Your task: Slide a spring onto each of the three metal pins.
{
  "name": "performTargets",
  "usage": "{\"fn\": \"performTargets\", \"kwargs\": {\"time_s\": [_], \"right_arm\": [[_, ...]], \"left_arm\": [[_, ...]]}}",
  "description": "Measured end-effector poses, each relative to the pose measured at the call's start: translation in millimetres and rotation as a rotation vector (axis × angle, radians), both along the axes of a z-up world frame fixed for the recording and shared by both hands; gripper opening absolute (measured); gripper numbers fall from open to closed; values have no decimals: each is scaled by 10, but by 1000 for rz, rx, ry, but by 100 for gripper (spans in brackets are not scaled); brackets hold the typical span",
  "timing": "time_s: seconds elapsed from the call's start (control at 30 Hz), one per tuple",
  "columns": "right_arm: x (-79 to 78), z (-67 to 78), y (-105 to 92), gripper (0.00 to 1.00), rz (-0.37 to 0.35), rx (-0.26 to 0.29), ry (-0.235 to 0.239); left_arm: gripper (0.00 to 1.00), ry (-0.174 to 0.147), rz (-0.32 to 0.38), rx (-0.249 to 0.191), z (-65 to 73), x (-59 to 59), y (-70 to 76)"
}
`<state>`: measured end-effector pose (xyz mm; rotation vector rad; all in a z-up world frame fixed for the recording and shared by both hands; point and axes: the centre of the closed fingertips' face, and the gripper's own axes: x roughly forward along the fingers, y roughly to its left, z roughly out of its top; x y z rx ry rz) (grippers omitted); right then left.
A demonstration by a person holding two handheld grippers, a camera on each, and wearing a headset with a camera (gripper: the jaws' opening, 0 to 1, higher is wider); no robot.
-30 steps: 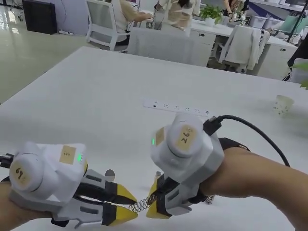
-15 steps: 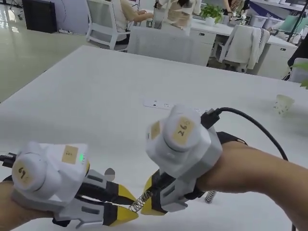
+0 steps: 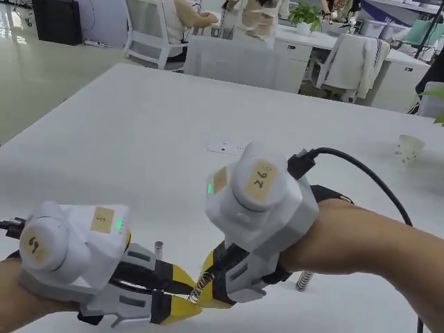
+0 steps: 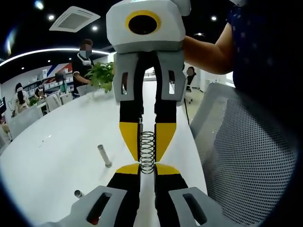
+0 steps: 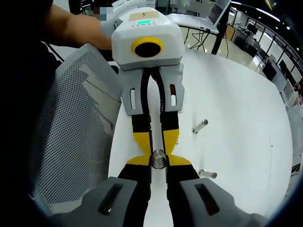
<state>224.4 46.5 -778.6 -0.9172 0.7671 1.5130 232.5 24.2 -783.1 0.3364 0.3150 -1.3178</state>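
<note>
At the near edge of the white counter (image 3: 173,118) the person has both tools brought nose to nose. The left gripper (image 3: 182,297) comes in from the near left corner and the right gripper (image 3: 211,288) meets it head-on. Between them sits one small spring (image 3: 202,283), lying along the line of the two tools.

From the left gripper view, the left gripper's yellow tips are clenched on the near end of the spring (image 4: 147,152), while the right gripper's jaws close in on either side of its far end. The right gripper view shows the same coil end-on (image 5: 158,159), pinched between that gripper's own tips. So each gripper is grasping the spring, one at each end. I cannot tell whether anything runs through the coil.

A metal pin (image 3: 159,250) stands upright on the counter just beyond the left gripper, apart from the spring. A second pin (image 4: 78,194) stands near it, closer to the counter's near edge.

A spare spring (image 3: 303,281) shows at the near edge, half tucked under the person's right forearm. A black cable (image 3: 361,179) loops away from the right gripper. A white power strip (image 3: 225,148) lies about mid-counter, and a paper cup (image 3: 409,149) stands towards the right edge. A grey mesh chair (image 4: 236,156) sits against the near edge.
</note>
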Motion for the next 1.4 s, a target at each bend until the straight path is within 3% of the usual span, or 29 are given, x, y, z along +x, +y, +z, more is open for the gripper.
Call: {"fn": "performTargets", "kwargs": {"time_s": [0.47,0.77,1.07,1.4], "right_arm": [[-6,9,10,9,12,-10,-1],[36,23,-13,9,6,-19,-8],[90,13,-83,9,-11,-31,-13],[151,17,-149,9,-30,-36,-23]], "left_arm": [[2,4,2,-5,5,-3,-10],[10,23,13,-9,-5,-5,13],[19,40,42,-13,-21,14,114],[30,63,119,-38,-17,42,283]]}}
